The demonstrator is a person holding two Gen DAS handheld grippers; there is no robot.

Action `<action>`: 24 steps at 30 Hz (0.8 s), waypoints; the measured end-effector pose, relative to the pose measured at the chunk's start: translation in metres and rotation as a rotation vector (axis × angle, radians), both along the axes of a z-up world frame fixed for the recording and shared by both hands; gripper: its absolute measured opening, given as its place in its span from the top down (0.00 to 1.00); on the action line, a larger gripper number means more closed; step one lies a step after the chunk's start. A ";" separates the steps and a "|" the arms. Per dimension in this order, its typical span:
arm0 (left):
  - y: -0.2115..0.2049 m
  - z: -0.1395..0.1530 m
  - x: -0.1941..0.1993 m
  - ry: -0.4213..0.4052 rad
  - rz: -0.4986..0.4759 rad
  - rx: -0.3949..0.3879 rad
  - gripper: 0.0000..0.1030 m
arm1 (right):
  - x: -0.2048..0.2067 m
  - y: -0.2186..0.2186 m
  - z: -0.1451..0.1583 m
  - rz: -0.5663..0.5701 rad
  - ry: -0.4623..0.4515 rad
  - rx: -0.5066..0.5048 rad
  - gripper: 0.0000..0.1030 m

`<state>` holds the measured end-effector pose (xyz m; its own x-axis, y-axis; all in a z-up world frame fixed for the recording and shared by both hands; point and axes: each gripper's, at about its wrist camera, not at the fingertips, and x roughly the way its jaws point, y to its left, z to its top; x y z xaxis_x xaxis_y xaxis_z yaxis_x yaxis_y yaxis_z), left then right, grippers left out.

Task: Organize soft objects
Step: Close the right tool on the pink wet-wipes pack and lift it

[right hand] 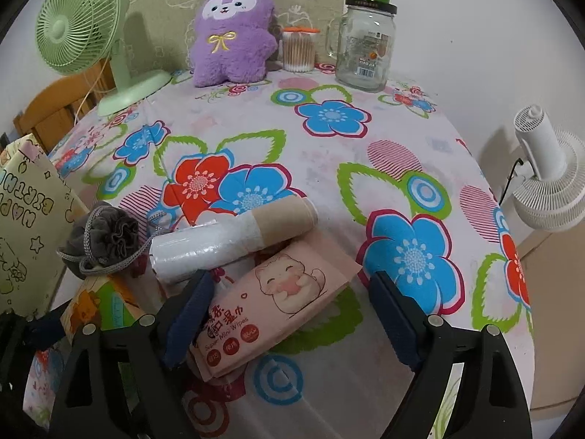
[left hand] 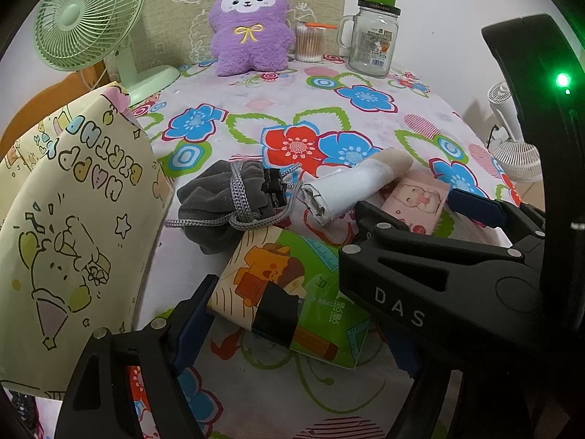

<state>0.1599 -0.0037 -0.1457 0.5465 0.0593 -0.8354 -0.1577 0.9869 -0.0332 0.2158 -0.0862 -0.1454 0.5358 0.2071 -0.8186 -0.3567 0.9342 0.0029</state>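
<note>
A green and orange tissue pack (left hand: 292, 292) lies on the flowered tablecloth (left hand: 256, 109) between the fingers of my left gripper (left hand: 299, 305), which stands open. The left pad (left hand: 195, 322) is at the pack's corner, and a strip of cloth shows on the other side. My right gripper (right hand: 290, 281) is open around a pink wipes pack (right hand: 278, 300) that rests on the cloth; its right pad (right hand: 391, 314) stands well clear. Behind these lie a white roll with a beige end (right hand: 234, 234) and a grey drawstring pouch (right hand: 106, 234). A purple plush toy (right hand: 230, 33) sits at the back.
A cream "Happy Birthday" gift bag (left hand: 73, 219) stands at the left edge. At the back are a green fan (left hand: 87, 14), a cotton swab jar (left hand: 309, 42) and a glass mug jar with a green lid (left hand: 373, 40). A white fan (right hand: 544, 175) stands beyond the right edge.
</note>
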 end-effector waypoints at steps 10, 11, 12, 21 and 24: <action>-0.001 -0.001 0.000 -0.001 0.008 0.001 0.18 | 0.003 0.005 0.003 0.012 -0.012 0.019 0.32; -0.002 -0.001 0.000 -0.001 0.007 0.002 0.18 | 0.002 0.004 0.003 0.008 -0.014 0.016 0.34; -0.001 -0.001 0.000 -0.001 0.007 0.001 0.18 | 0.002 0.003 0.004 0.003 -0.020 0.013 0.42; -0.001 0.001 -0.001 0.000 -0.005 -0.027 0.20 | -0.003 -0.007 0.007 0.005 0.002 0.036 0.59; 0.000 0.005 -0.002 -0.009 -0.004 -0.036 0.20 | -0.006 -0.010 0.010 0.002 -0.003 0.050 0.59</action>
<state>0.1578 -0.0042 -0.1407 0.5542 0.0273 -0.8319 -0.1535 0.9857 -0.0700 0.2101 -0.0958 -0.1358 0.5379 0.2491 -0.8054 -0.3587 0.9322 0.0488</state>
